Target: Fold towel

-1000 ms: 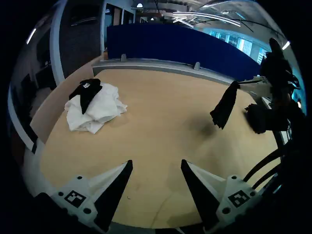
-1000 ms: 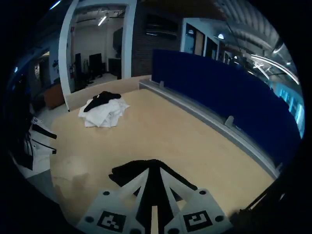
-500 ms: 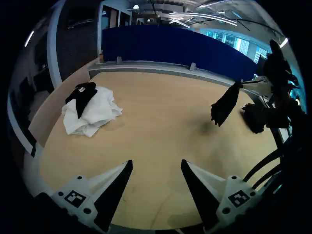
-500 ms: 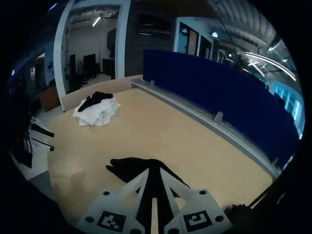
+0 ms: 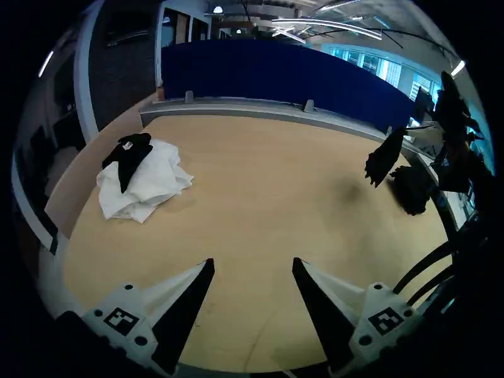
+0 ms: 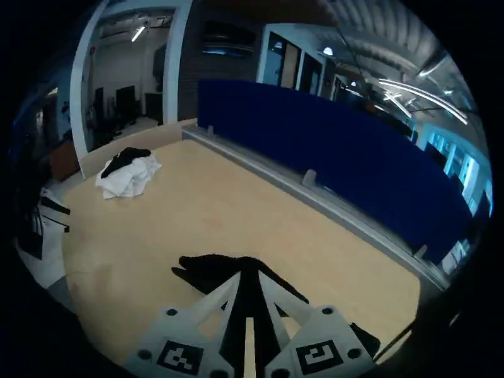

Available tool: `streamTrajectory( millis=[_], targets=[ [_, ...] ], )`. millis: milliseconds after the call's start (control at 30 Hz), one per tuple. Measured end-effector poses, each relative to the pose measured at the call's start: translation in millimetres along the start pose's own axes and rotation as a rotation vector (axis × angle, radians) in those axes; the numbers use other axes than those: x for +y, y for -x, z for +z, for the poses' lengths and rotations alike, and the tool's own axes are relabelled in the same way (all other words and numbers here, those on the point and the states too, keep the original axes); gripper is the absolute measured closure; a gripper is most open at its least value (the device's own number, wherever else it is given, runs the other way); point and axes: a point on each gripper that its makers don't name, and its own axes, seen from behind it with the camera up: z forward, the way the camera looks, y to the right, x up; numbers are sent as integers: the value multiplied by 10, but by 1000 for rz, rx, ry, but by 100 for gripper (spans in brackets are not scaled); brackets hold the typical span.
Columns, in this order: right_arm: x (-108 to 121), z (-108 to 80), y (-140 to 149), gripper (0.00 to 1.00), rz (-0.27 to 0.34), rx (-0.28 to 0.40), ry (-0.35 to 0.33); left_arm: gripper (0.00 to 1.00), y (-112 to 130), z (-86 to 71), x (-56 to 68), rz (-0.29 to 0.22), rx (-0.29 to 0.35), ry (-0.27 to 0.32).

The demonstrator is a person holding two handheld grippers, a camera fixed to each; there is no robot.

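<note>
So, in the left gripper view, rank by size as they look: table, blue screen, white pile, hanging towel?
Table
Blue screen
White pile
Hanging towel; it is bunched, so probably bigger spread out.

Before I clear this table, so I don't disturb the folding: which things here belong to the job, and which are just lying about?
In the job: black fabric towel; right gripper, jaws shut on it; left gripper, jaws open; light wooden table.
Lying about: heap of white cloth with a black garment on top; blue partition.
</note>
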Motion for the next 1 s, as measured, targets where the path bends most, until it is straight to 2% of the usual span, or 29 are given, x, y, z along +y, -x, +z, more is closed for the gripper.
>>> streamTrajectory(
  millis=[367,567,1000],
  targets=[
    [1055,-295,162,96,41,-24,115,8,-18,32,59,14,-18,-6],
    [1524,-402,215,96,56,-39,168,8,-36,57,83,19,-22,-7],
    [2048,-414,244,96,71,-53,214,8,-39,95,155,29,-35,-12]
  ],
)
